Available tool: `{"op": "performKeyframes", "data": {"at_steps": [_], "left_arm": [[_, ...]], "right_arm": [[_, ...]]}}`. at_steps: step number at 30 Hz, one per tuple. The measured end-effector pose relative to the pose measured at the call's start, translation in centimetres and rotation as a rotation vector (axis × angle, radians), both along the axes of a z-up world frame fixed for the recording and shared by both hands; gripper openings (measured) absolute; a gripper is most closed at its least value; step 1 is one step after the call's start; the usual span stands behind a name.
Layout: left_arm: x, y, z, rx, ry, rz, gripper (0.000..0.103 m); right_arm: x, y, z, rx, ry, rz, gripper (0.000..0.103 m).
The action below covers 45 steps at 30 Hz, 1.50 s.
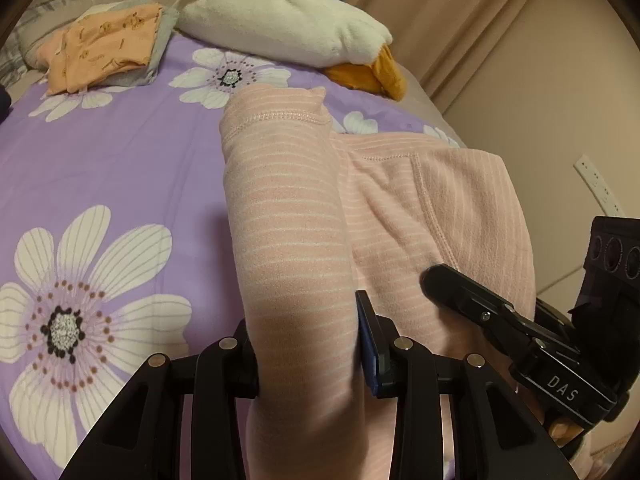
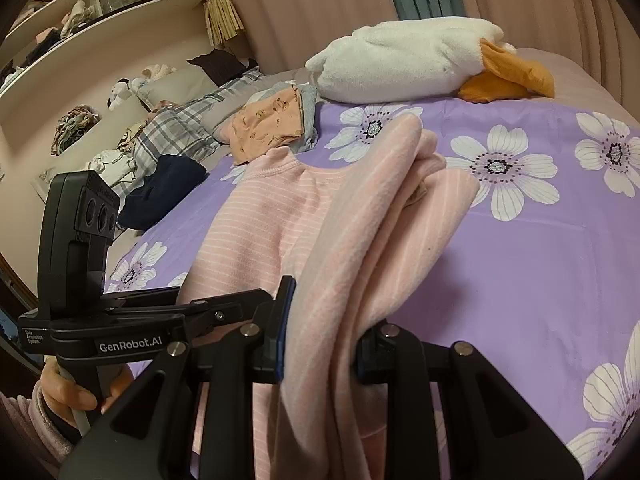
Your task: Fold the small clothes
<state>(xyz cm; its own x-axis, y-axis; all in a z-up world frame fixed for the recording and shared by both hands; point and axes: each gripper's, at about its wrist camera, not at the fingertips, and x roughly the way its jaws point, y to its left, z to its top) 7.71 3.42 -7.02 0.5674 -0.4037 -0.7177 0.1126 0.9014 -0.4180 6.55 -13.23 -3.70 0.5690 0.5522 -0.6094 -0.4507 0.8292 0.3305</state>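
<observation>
A pink striped fleece garment (image 1: 400, 208) lies on the purple flowered bedspread (image 1: 120, 168). My left gripper (image 1: 308, 356) is shut on a fold of it that stands up between the fingers. My right gripper (image 2: 320, 344) is shut on another bunched fold of the same pink garment (image 2: 360, 216), lifted off the bed. The right gripper also shows in the left wrist view (image 1: 512, 320), close beside the left one. The left gripper shows in the right wrist view (image 2: 132, 320), at the garment's left side.
A stack of folded orange and grey clothes (image 1: 104, 48) lies at the far left of the bed. A white plush duck (image 1: 280, 20) lies at the head. A dark blue garment (image 2: 160, 192) and plaid cloth (image 2: 176, 128) lie by the shelves (image 2: 80, 20).
</observation>
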Motion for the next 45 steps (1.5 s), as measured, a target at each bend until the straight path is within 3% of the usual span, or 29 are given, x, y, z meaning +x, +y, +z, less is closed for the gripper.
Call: {"op": "performKeyframes", "data": {"at_steps": [24,45], "left_arm": [[5.9,0.7,-2.5,0.059,0.036,0.011,0.035],[9.3,0.8,-6.6,0.114,0.135,0.012,0.035]], "right_arm": [[6.1,1.0,-2.9,-0.001,0.040,-0.021,0.025],[9.5,1.4,-8.1,0.007,0.176,-0.047,0.026]]}}
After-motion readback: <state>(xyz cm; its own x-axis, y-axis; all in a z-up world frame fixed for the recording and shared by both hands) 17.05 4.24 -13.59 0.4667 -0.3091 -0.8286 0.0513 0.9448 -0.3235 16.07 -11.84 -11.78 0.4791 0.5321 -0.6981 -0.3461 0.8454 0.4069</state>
